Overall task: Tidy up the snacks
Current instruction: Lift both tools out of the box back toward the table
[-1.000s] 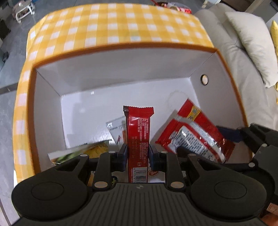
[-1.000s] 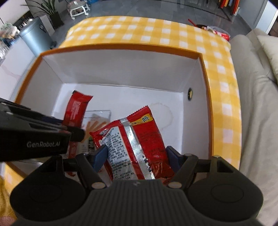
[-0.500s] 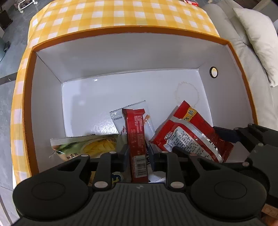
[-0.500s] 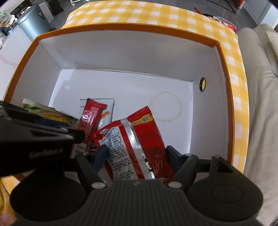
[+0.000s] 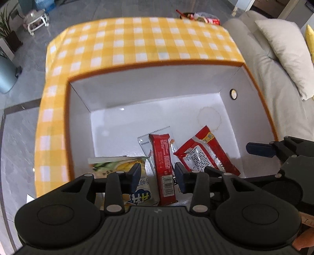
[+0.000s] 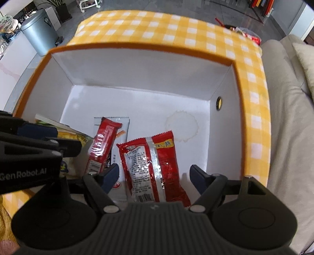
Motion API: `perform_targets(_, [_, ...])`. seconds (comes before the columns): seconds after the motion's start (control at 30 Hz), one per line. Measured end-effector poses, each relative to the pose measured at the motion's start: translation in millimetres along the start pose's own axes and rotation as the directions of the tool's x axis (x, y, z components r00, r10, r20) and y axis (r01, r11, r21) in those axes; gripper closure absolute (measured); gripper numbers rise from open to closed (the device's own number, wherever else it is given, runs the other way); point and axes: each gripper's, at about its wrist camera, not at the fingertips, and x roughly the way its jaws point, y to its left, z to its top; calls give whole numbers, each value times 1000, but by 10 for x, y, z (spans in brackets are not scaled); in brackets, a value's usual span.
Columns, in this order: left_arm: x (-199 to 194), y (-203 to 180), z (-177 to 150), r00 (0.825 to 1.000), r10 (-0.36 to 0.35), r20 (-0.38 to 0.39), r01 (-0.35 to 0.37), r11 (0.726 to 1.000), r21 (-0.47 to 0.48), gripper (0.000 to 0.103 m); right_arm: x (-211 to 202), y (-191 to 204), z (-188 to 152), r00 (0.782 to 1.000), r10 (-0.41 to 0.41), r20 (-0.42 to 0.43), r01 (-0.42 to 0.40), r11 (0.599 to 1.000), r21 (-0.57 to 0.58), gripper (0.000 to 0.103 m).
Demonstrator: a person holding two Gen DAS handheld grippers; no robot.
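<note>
A white box with an orange rim (image 5: 157,63) stands on a yellow checked cloth. On its floor lie a red snack bar (image 5: 163,166), a clear packet (image 5: 144,142) under it, a yellow-green packet (image 5: 117,164) and a red bag (image 5: 206,153). My left gripper (image 5: 158,176) hangs over the bar. Its jaws are opening and the pads stand clear of the bar. My right gripper (image 6: 155,176) straddles the red bag (image 6: 151,168). Its jaws are opening too, with a gap on both sides of the bag. The red bar (image 6: 102,145) lies left of the bag.
The box wall (image 6: 225,117) on the right has a round hole (image 6: 218,103). A beige sofa with a pillow (image 5: 284,53) stands to the right, and a grey bin (image 6: 39,33) at the far left. More snack packets (image 5: 198,16) lie beyond the table's far edge.
The left jaws opened and let go of the red bar, which now lies on the box floor. The right jaws widened off the red bag. Both grippers rose.
</note>
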Motion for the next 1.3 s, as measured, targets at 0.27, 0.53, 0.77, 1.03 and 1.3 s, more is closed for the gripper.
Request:
perform_targets(0.27, [-477,-110,-221,991,40,126,-49,997,63,51,-471,68,-189,994,-18,109,17,1000,6,20])
perform_targets(0.53, [-902,-244,-583,966,45,253,-74,992,104,50,-906,173,-540,978,-26,209,25,1000,10,20])
perform_targets(0.77, [-1066,-324,-991,953,25,302,-62,992,114,50,-1101,218,-945,963,-24,270,13,999,42,19])
perform_targets(1.03, [-1025,-371,-1412,943,-18,331,-21,993,112,50,-1142,225,-1445,949,-25,315,6,998,63,20])
perform_targets(1.3, [-701,-443,-1750,963,-64,261,39,994,102,56,-870,26,-1996,956,-19,294,-11,995,98,36])
